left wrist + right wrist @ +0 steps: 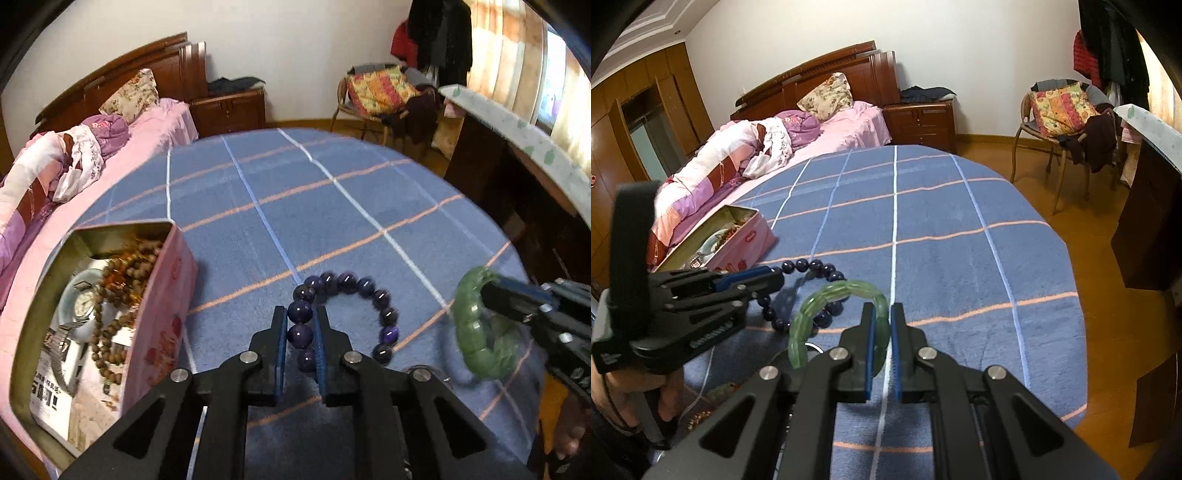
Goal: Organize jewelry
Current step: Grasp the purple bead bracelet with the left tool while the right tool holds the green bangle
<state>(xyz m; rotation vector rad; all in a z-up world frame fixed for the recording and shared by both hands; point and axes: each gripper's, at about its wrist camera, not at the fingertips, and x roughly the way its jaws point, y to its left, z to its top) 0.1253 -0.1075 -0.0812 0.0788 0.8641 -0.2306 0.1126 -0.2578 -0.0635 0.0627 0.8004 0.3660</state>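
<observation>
My left gripper (300, 334) covers part of the purple bead bracelet (369, 291): the beads at its seven o'clock side sit half behind my fingers (279, 343). In my right wrist view that bracelet (812, 267) disappears behind the left gripper (753, 282) and the green bangle (827, 302). The bangle (476, 325) is motion-blurred in the left view, and my right gripper (491, 295) hides its three o'clock edge. The tin box (162, 306) is cut off at eight o'clock by the picture's rim; the print on the card (51, 387) inside is too smeared to read. The watch (83, 304) lies partly under brown beads (110, 332). In the right view the box's (738, 254) contents are too small to make out.
</observation>
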